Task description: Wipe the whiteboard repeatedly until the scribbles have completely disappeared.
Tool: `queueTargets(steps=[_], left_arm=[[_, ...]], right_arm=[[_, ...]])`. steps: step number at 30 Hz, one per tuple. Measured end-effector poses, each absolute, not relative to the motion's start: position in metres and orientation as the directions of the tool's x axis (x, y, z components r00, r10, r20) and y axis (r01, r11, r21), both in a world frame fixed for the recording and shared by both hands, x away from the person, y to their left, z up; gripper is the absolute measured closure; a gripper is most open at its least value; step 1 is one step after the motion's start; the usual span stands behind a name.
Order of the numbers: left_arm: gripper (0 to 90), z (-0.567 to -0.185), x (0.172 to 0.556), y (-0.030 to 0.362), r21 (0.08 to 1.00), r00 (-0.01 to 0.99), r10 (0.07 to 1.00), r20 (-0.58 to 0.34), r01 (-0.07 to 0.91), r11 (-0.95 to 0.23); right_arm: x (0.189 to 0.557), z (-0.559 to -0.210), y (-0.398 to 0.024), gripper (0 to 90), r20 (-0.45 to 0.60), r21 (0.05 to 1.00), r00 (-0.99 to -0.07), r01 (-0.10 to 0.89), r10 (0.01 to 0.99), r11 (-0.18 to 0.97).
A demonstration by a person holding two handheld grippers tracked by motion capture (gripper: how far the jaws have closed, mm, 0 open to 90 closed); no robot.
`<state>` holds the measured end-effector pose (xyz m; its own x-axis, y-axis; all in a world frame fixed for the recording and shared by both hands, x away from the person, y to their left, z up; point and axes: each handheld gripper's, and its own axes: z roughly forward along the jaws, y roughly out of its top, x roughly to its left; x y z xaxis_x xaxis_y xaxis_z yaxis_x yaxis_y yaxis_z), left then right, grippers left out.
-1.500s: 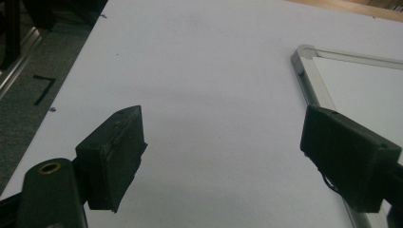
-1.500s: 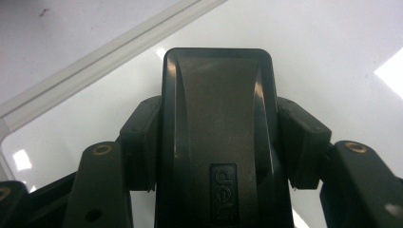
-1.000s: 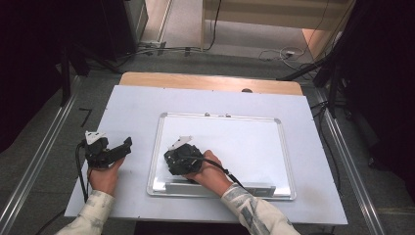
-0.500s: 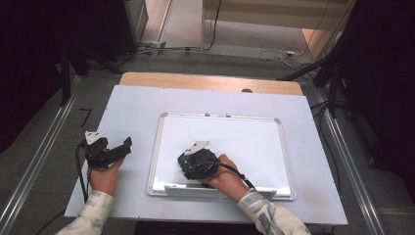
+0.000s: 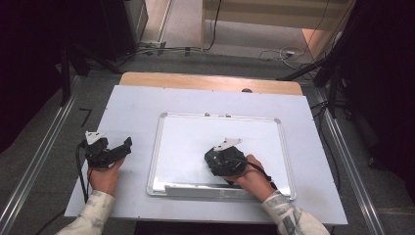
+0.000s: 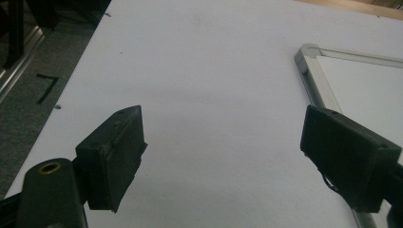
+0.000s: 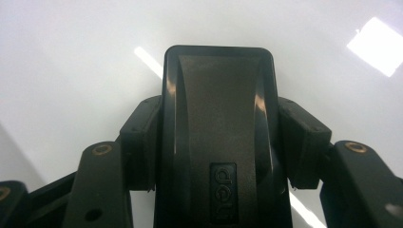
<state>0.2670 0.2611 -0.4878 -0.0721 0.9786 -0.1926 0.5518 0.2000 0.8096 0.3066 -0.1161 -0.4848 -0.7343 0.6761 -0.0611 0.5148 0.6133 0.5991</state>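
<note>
Eraser on the whiteboard, left gripper idle beside it

Eraser (image 7: pixel 218 137), black with a moulded logo near its rear, sits clamped between the jaws of the right gripper (image 5: pixel 222 161), whose pads press on its two long sides. In the high view the eraser itself is hidden under that gripper and the hand, which sit over the lower middle of the whiteboard (image 5: pixel 186 142), nearer its front edge than its back. The right gripper view cuts off the eraser's rear end and shows glossy white board with bright glare patches around it; whether the eraser touches the board cannot be told.

The left gripper (image 5: pixel 108 151) rests on the table (image 5: pixel 132 105) just left of the whiteboard's left edge, its jaws wide apart with nothing between them. The table is pale grey with a wooden strip along its far edge; dark floor, cables and metal rails surround it.
</note>
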Motion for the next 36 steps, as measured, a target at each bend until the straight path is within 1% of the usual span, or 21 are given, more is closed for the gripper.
queueTargets(steps=[21,27,31,36], left_arm=[[15.2,-0.488,0.267,0.261,0.807,-0.075,0.979,-0.192,0.555,0.201],[15.2,-0.489,0.267,0.260,0.807,-0.072,0.979,-0.190,0.557,0.198],[15.4,-0.489,0.268,0.260,0.807,-0.072,0.979,-0.192,0.556,0.199],[15.7,-0.489,0.269,0.260,0.808,-0.072,0.979,-0.192,0.555,0.199]], right_arm=[[0.313,-0.484,-0.175,38.9,-0.066,0.603,-0.675,0.560,0.735,0.569],[0.313,-0.484,-0.182,38.9,-0.058,0.606,-0.661,0.572,0.748,0.553],[0.315,-0.484,-0.185,39.0,-0.034,0.619,-0.636,0.592,0.771,0.516],[0.315,-0.483,-0.188,39.0,-0.030,0.629,-0.630,0.592,0.776,0.504]])
